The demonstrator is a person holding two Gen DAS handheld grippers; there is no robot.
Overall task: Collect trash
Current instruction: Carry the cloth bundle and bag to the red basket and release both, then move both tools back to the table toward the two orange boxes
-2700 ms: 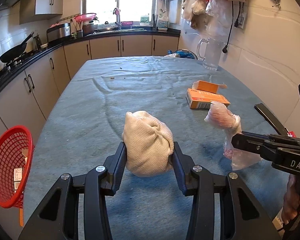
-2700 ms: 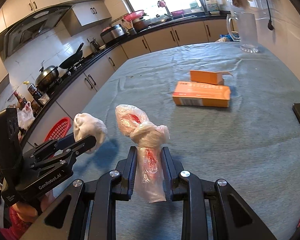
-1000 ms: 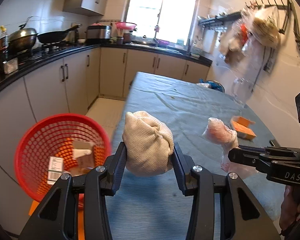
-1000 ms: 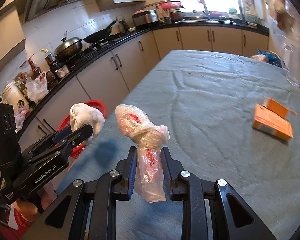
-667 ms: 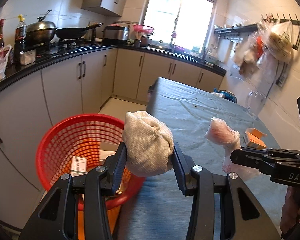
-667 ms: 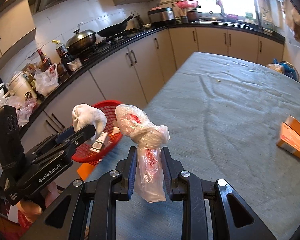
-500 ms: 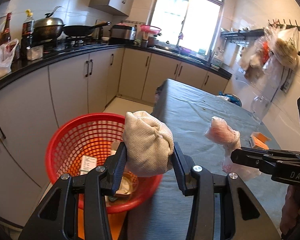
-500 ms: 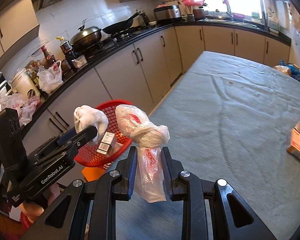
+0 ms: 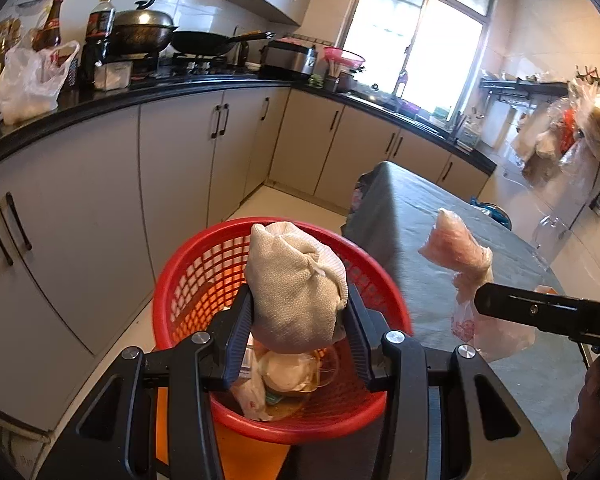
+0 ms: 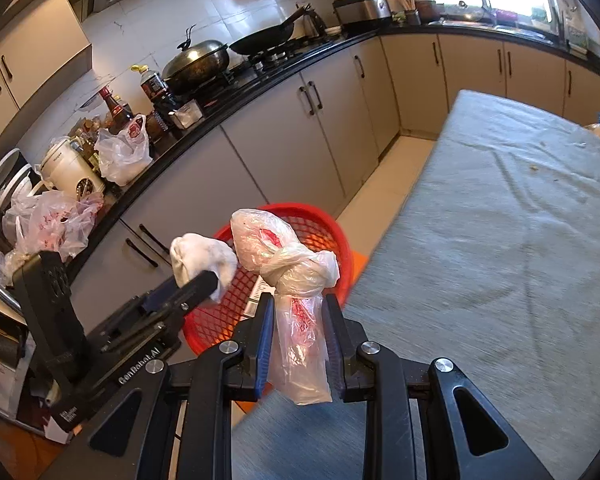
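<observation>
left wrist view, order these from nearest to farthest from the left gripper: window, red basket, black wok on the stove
1. The red basket, just below and beyond the left gripper, which is shut on a white cloth bundle.
2. The black wok, on the stove along the left counter.
3. The window, on the far wall above the sink.

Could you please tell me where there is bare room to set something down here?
The gray table is bare from its near edge back to some crumbs. The floor strip between cabinets and table is free beyond the red basket. The black counter by the stove is crowded with bags and bottles.
</observation>
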